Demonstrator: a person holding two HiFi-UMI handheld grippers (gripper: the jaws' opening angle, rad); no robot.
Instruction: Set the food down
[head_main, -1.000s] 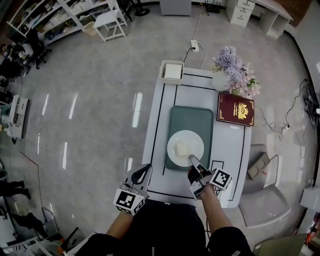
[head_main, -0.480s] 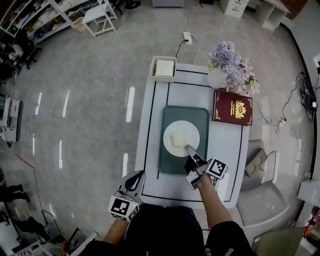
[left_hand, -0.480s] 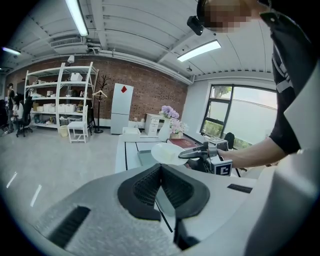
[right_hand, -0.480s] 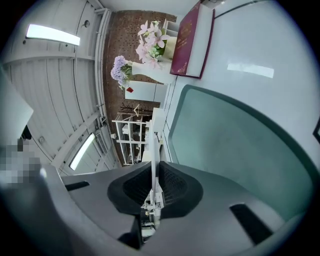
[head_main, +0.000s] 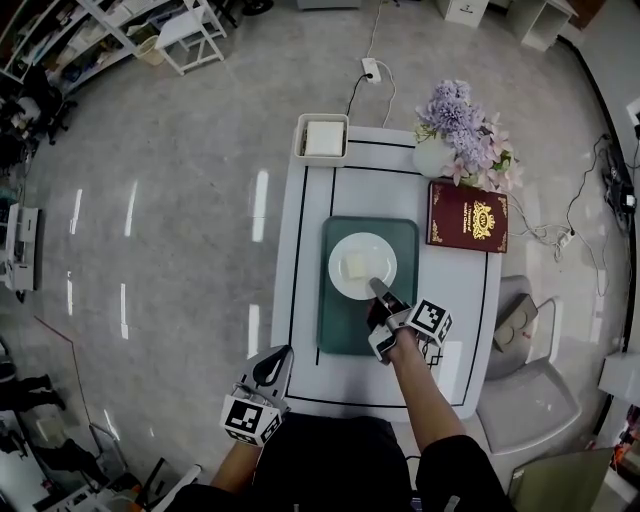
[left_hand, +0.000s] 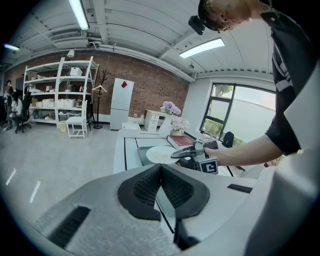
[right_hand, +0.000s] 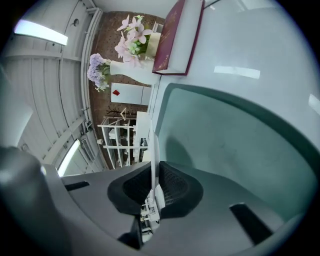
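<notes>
Head view: right gripper (head_main: 377, 288) clamped on the plate's (head_main: 382, 256) near rim, food (head_main: 358, 266) straight ahead over the tray (head_main: 340, 332), left gripper (head_main: 281, 352) closed, empty, by the table's (head_main: 455, 330) near-left corner.

R gripper (head_main: 378, 289) is over the table (head_main: 300, 300), approx. above its middle, and points twd the table's far end. Its jaws are pressed together on the thin rim of the plate (head_main: 362, 262), which stands edge-on between the pads in the right gripper view. R forearm (head_main: 425, 385) reaches in over the table's near edge. L gripper (head_main: 283, 352) is at the table's near-left corner, by the edge, jaws closed w/ nothing between. L forearm (head_main: 235, 455) stays outside the table.
</notes>
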